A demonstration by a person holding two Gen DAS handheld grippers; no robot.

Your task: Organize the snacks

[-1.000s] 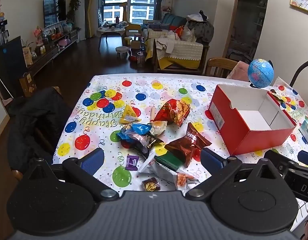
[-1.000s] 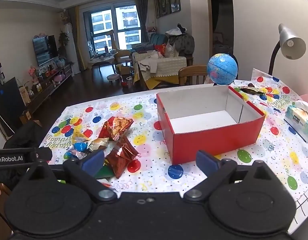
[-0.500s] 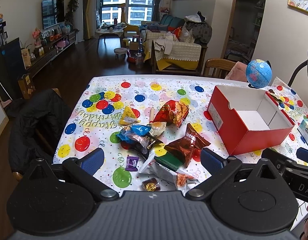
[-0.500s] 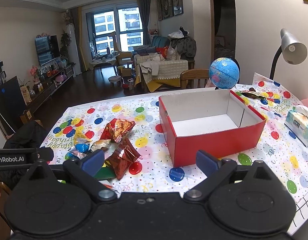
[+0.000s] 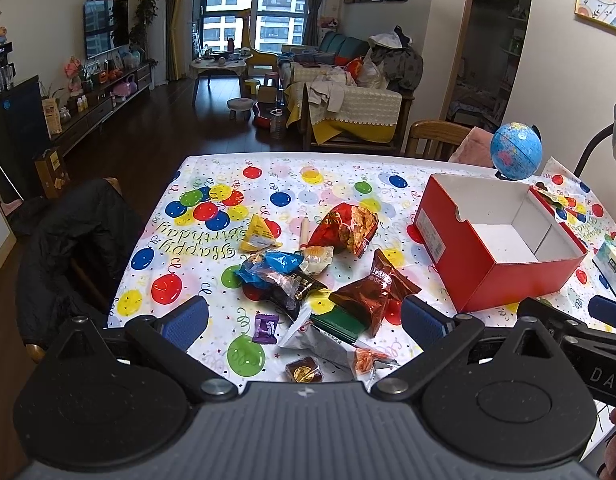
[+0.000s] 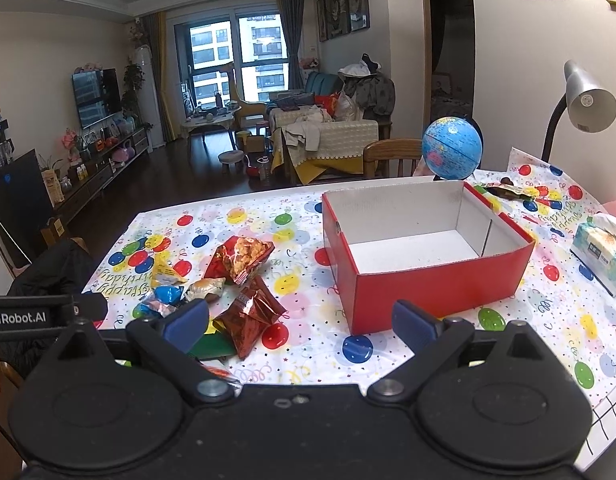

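On the balloon-print tablecloth [image 5: 212,184], snacks lie heaped left of the empty red box [image 6: 424,280]. I hold left gripper [image 5: 304,318] and right gripper [image 6: 300,320] spread, carrying nothing. I recommend pinching the brown packet [image 5: 374,292] first, by its crimped edge.

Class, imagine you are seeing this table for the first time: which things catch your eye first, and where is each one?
The open red box stands empty on the balloon-print tablecloth, right of centre. To its left lies a heap of snack packets, loose on the cloth, with a red chip bag at the far edge. A blue globe stands behind the box, and both grippers are open and hold nothing.
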